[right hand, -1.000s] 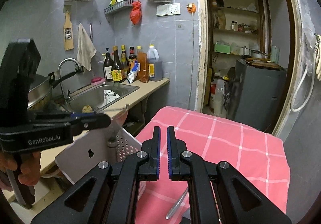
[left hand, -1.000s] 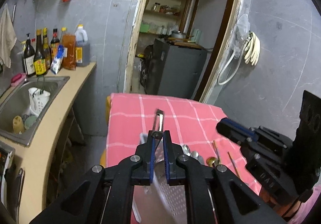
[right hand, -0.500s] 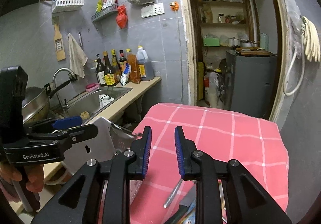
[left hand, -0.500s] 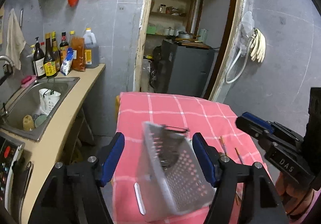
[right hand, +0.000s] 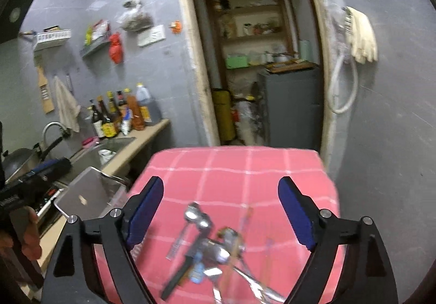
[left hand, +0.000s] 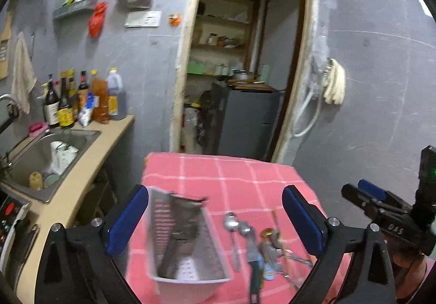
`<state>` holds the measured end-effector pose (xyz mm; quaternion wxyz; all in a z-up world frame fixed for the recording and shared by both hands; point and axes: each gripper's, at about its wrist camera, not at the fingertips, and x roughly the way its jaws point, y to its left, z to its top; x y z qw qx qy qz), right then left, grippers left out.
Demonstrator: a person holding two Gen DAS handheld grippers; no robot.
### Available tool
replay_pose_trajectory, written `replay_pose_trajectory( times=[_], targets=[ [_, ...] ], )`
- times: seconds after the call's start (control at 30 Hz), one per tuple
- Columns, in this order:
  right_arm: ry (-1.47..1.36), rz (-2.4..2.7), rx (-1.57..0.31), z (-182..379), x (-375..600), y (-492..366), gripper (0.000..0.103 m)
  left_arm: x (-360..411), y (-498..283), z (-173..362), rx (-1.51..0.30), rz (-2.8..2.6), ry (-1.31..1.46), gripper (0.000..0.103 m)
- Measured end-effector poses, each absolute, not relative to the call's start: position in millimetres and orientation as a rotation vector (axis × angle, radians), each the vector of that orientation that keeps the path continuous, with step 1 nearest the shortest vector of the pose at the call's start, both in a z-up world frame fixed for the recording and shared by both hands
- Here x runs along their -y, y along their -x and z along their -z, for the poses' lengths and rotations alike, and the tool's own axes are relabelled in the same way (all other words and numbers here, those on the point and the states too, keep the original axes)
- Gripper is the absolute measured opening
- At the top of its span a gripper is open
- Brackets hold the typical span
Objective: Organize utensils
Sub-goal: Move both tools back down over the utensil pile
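A white perforated utensil basket (left hand: 185, 246) stands on the pink checked tablecloth (left hand: 234, 176), between the fingers of my left gripper (left hand: 215, 219), which is open and empty. A dark-handled utensil lies inside the basket. A pile of spoons, chopsticks and a black-handled tool (left hand: 256, 244) lies right of the basket. In the right wrist view my right gripper (right hand: 220, 211) is wide open and empty above the same pile (right hand: 207, 244). The basket's corner (right hand: 84, 195) shows at that view's left.
A counter with a steel sink (left hand: 46, 151) and several sauce bottles (left hand: 79, 99) runs along the left. A doorway with a grey cabinet (left hand: 245, 118) lies beyond the table's far edge. The right gripper's body (left hand: 387, 216) hangs at the table's right.
My left gripper has opened and let go of a dark-handled utensil, which now lies in the basket. My right gripper has opened from shut and tilted down over the utensil pile.
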<state>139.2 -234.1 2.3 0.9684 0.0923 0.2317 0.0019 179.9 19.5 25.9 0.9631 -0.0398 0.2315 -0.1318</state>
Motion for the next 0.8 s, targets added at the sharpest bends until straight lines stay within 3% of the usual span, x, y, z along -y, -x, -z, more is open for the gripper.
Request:
replay_pose_trajectory(
  times=[0.3, 0.63, 0.8],
  targets=[
    [-0.243, 0.077, -0.606, 38.4, 299.7, -124.4, 0.083, 53.3, -187.9, -7.9, -0.55, 0.391, 0.035, 0.101],
    [-0.323, 0.029, -0.766, 99.5, 332.9, -145.3, 0.082, 99.0, -226.2, 49.6, -0.749, 0.372, 0.0, 0.101],
    [-0.353, -0.05, -0.827, 125.0, 332.7, -168.1, 0.06, 97.4, -249.4, 78.7, -0.851, 0.347, 0.041, 0.1]
  ],
)
